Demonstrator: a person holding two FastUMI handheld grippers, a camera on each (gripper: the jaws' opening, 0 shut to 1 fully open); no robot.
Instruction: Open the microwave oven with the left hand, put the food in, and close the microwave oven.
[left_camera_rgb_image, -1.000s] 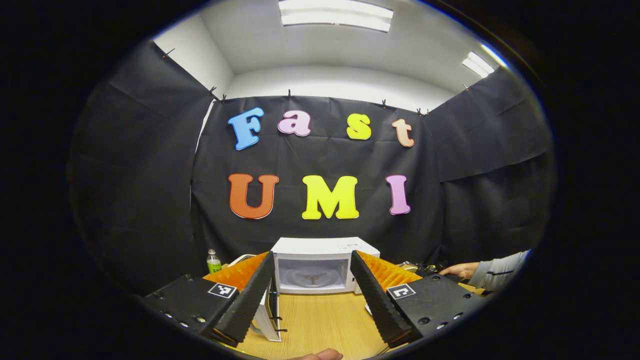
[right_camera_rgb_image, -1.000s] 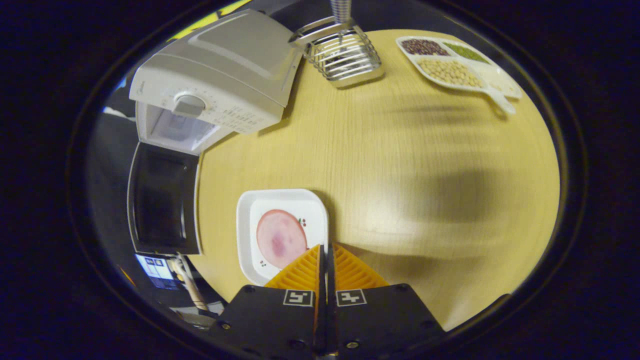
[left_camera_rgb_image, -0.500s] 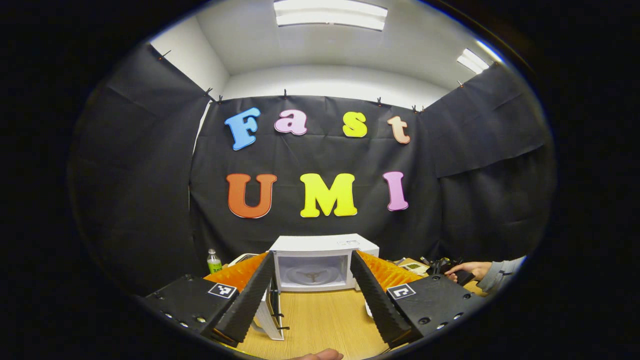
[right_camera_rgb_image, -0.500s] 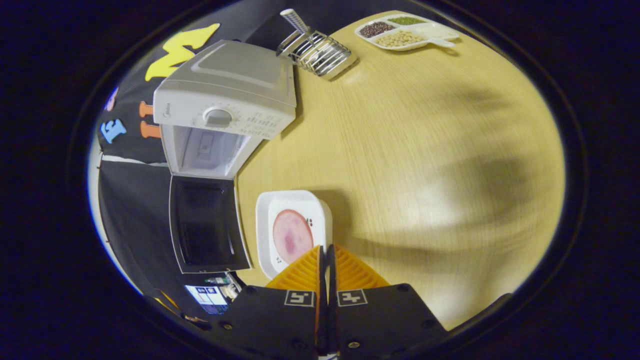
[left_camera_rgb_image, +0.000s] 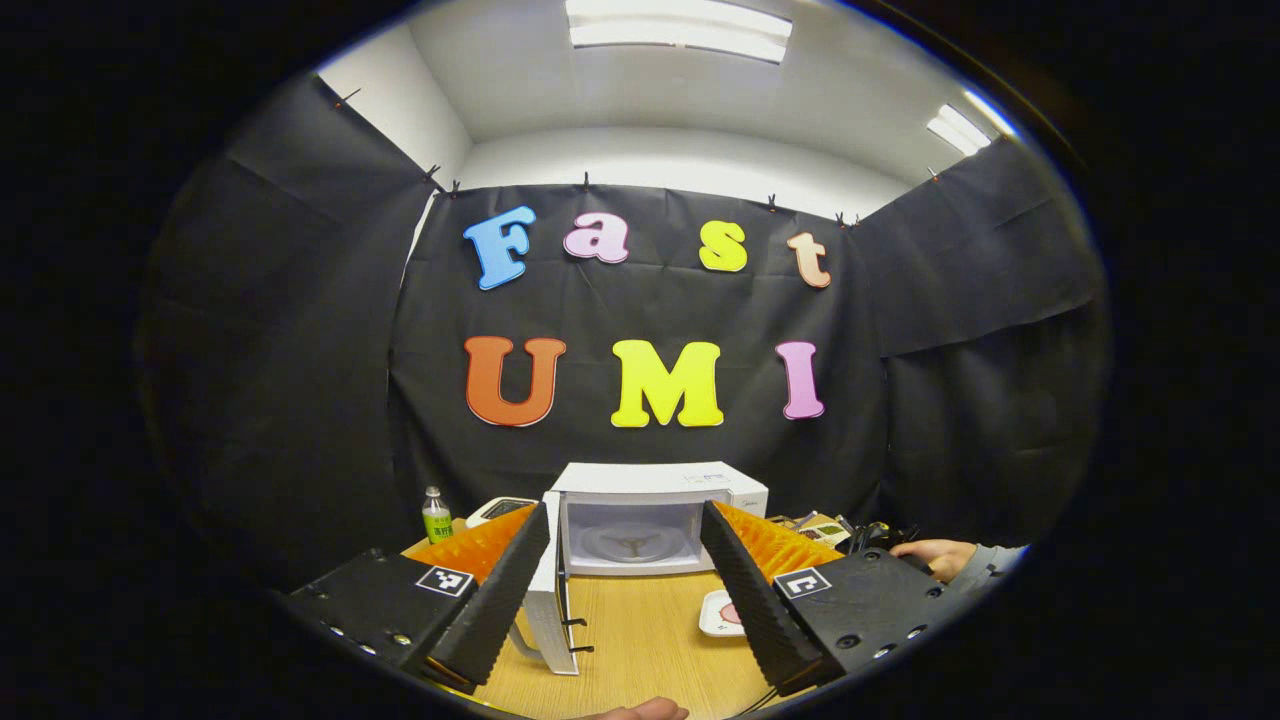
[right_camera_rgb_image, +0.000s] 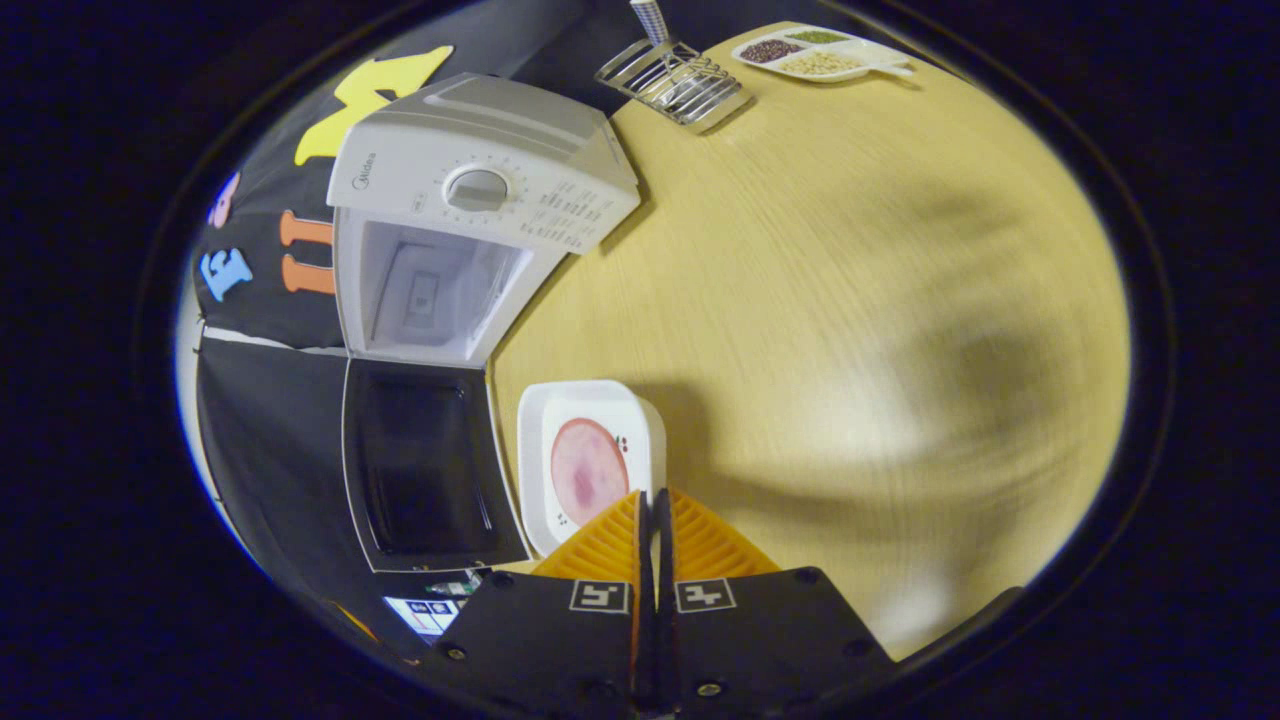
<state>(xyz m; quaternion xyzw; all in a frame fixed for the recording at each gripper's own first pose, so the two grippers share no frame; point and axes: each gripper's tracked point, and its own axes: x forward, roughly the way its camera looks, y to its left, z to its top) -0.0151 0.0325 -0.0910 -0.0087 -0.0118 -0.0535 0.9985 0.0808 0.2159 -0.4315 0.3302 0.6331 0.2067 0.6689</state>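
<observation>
the right gripper has its two fingers pressed together on the near rim of the white plate, pinching it; the plate carries a round pink slice of food and is lifted clear of the desk, throwing a shadow on the wood to its right. just left of the plate the microwave door hangs wide open, its dark window facing up in the right gripper view, and beyond the door the white microwave shows its bare cavity. the wide middle and right of the desk lie open. at the far edge stand a wire rack and a divided tray of beans, well apart from the plate.

the left gripper is spread wide with nothing between its fingers, held back at the near edge of the desk and facing the open microwave. the door stands just beside its left finger. a green bottle stands near the far left corner, a hand at the right edge.
</observation>
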